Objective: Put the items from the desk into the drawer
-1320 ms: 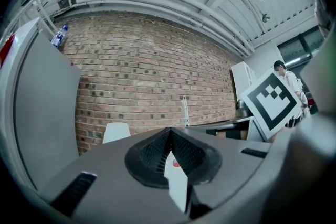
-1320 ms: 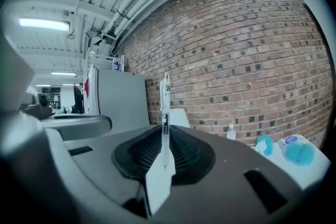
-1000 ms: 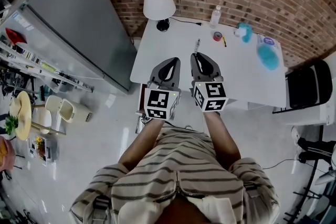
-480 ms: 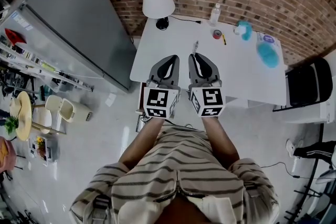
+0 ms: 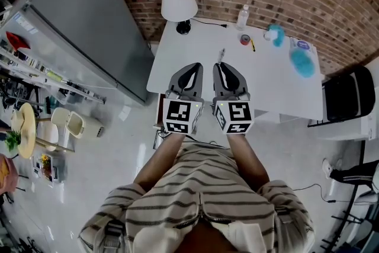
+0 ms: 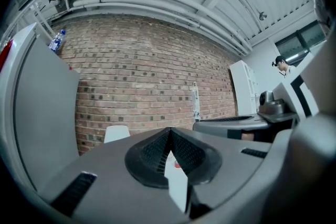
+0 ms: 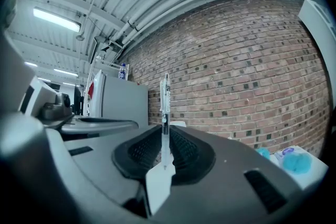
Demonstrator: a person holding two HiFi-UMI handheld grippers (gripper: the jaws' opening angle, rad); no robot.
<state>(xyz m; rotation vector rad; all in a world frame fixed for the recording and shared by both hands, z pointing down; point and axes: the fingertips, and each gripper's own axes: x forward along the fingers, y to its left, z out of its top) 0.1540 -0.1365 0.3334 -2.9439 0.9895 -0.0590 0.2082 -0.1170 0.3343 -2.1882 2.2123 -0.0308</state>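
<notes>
Presently, right gripper (image 7: 164,134): jaws narrowed onto a clear pen (image 7: 165,94), pinched near its lower end so it stands upright and steady for carrying, above the near edge of the white desk (image 5: 189,44). Left gripper (image 6: 169,136): jaws together, empty, likely kept free for the drawer, which no view shows. Tape roll (image 5: 245,39) and bottle (image 5: 242,16): on desk, not yet stowed.

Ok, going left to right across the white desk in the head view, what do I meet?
White table lamp → clear pen held in the right tongs → clear plastic bottle → small teal fluffy item → larger blue fluffy item.
</notes>
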